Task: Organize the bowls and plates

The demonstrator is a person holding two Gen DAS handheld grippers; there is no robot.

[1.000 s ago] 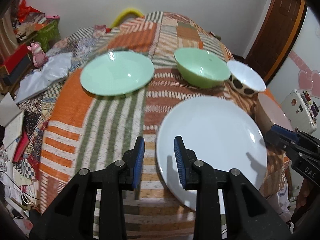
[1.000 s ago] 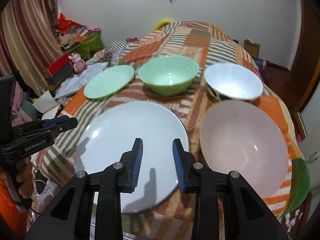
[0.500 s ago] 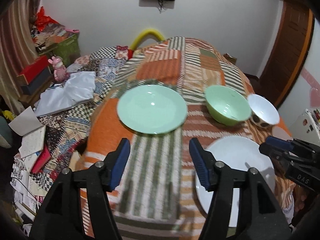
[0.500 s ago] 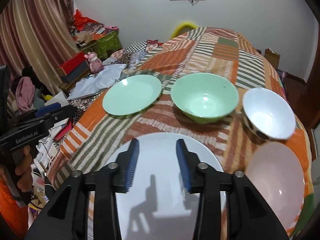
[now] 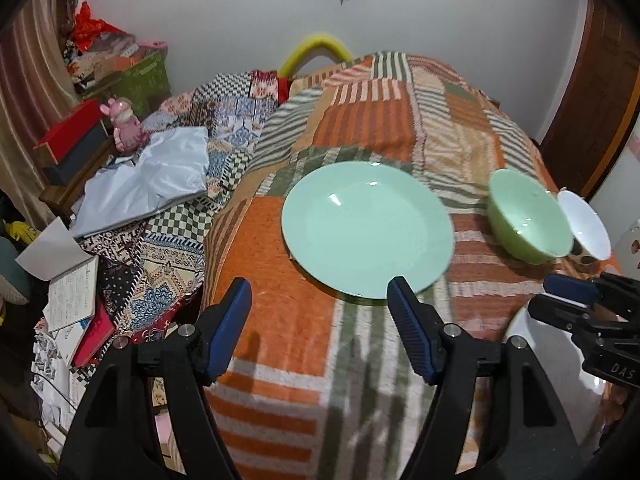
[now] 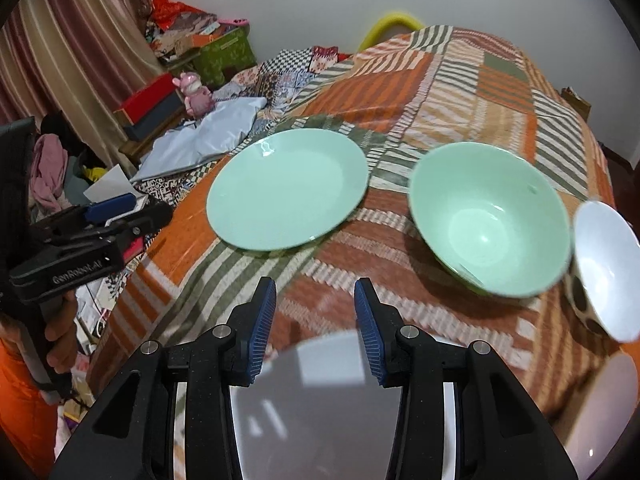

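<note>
A pale green plate (image 5: 366,228) (image 6: 286,188) lies flat on the striped blanket. To its right stand a green bowl (image 5: 528,220) (image 6: 490,216) and a white bowl with dark spots (image 5: 586,226) (image 6: 608,272). My left gripper (image 5: 318,292) (image 6: 144,210) hovers just short of the green plate's near rim. Its jaws are opening and nothing is between them. My right gripper (image 6: 315,286) (image 5: 550,298) is open a little and empty, above the far edge of a white plate (image 6: 320,408) (image 5: 520,325). A pink bowl (image 6: 612,396) shows at the lower right.
The patchwork blanket (image 5: 380,112) covers a bed that drops off on the left. Beside it lie a grey cloth (image 5: 152,184), books and papers (image 5: 72,292), a pink toy (image 5: 124,124) and a red box (image 5: 70,136). A hand (image 6: 60,344) holds the left gripper's handle.
Both grippers have pulled back and swung left, from over the white plate toward the green plate. The left jaws spread wide apart. The right jaws opened slightly.
</note>
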